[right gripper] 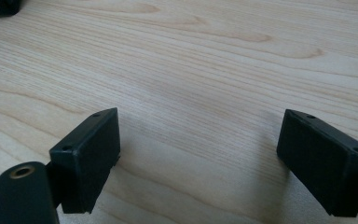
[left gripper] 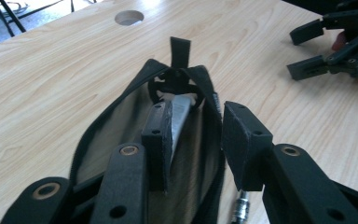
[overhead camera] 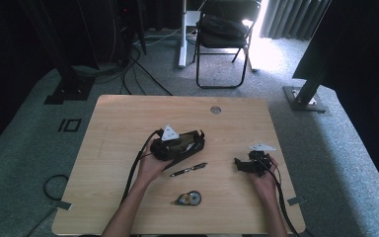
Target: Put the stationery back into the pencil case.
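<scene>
Our left gripper straddles the open pouch's rim, half open, pads not pressing; right gripper gapes empty.

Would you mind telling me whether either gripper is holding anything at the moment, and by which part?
The left gripper straddles the open pencil case's zip-edged side wall, one jaw inside, but a gap shows, so no firm hold. The right gripper is open over bare table.

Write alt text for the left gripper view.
The left gripper straddles one wall of an open black pouch on a wooden table, one jaw inside beside a silvery object. The right gripper waits open at upper right.
</scene>
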Demonstrator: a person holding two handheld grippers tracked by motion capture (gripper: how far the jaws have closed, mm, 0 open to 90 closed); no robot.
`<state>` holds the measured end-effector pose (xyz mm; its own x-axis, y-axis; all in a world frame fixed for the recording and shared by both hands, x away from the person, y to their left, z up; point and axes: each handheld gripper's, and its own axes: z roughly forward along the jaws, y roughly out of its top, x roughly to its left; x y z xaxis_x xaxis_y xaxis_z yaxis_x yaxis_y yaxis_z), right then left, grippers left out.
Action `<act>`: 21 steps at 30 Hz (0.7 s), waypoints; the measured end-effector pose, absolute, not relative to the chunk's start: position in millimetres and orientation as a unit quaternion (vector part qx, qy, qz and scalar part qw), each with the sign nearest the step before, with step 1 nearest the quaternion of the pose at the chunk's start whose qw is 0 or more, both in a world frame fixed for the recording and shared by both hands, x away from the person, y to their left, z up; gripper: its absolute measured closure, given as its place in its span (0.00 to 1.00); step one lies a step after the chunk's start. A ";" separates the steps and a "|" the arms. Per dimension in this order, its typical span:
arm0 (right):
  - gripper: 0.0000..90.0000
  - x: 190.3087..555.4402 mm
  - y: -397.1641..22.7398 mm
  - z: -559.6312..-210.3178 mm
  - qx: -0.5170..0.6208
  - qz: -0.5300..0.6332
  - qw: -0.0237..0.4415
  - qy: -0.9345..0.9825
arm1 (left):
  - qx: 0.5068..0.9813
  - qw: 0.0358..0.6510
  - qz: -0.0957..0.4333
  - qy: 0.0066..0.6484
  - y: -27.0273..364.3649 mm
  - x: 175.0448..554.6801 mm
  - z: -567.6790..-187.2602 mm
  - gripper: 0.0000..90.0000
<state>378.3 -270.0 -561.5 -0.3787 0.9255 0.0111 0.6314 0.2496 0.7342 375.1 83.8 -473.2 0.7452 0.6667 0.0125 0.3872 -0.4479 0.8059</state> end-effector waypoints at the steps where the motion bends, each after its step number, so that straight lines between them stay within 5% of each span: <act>1: 0.15 378.2 -269.9 -561.5 0.513 0.335 0.219 0.759 | 0.834 0.421 0.165 0.315 82.8 374.3 -472.9 0.71; 21: 0.15 378.3 -270.0 -561.5 0.512 0.335 0.219 0.760 | 0.847 0.422 0.150 0.286 63.2 358.6 -474.9 0.73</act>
